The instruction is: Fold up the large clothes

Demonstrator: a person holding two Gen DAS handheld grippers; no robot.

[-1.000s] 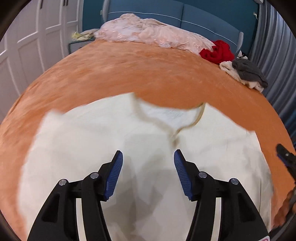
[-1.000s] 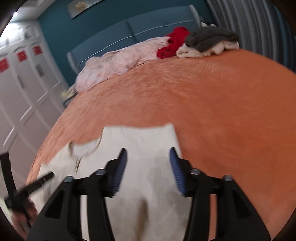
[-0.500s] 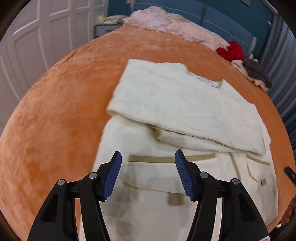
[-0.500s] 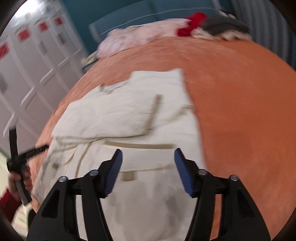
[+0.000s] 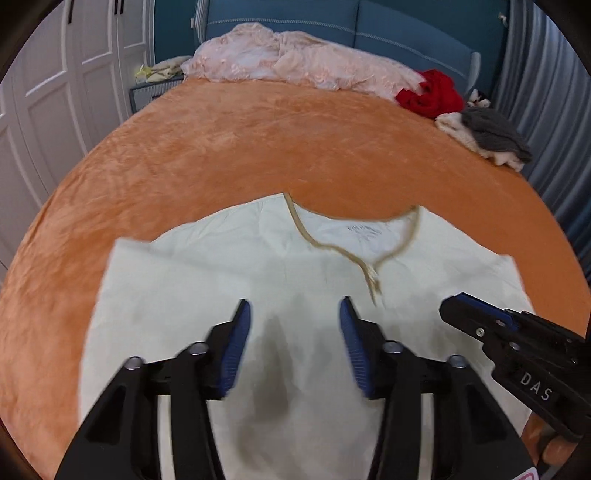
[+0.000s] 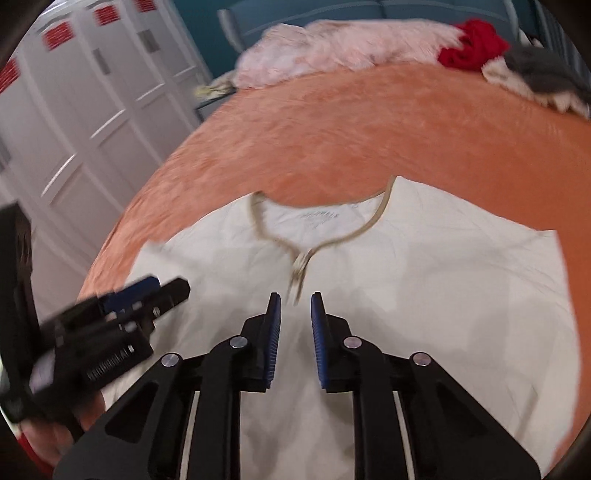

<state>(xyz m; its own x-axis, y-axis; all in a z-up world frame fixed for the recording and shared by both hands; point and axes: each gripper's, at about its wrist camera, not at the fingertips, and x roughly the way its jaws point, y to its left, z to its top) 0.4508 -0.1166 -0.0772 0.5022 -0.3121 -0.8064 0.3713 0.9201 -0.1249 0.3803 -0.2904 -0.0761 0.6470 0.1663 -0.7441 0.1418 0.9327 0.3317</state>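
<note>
Room: a bedroom, and the wide orange bedspread (image 5: 229, 147) fills both views, with a teal headboard (image 5: 388, 22) at the far end and white wardrobe doors (image 5: 55, 92) on the left.
Far edge: a crumpled pink cover (image 5: 295, 59), a red garment (image 5: 432, 94) and a grey-and-cream pile (image 5: 491, 136) are bunched by the headboard, well apart from the work.
Garment: here's the cream top (image 5: 229, 280), lying flat at the near edge of the bed, its tan-trimmed V-neckline (image 5: 354, 254) pointing away toward the headboard.
Left gripper: the left gripper (image 5: 295, 350) hangs over the middle of the top with its blue pads wide apart and nothing between them.
Right gripper: the right gripper (image 6: 295, 339) sits just below the point of the neckline, pads drawn close but with a clear gap, cloth visible through it, holding nothing.
Progress: a fold looks already made. The shape reads as a compact, squared panel with no sleeves sticking out, though that's my reading. Left to do, I'd say: at least one more fold to halve it, then tidy the edges.
Hidden: the near hem is cut off behind both tools, so I can't count the layers or find the sleeves.
Blur: the right view is smeared by motion. The label print inside the collar can't be read.
</note>
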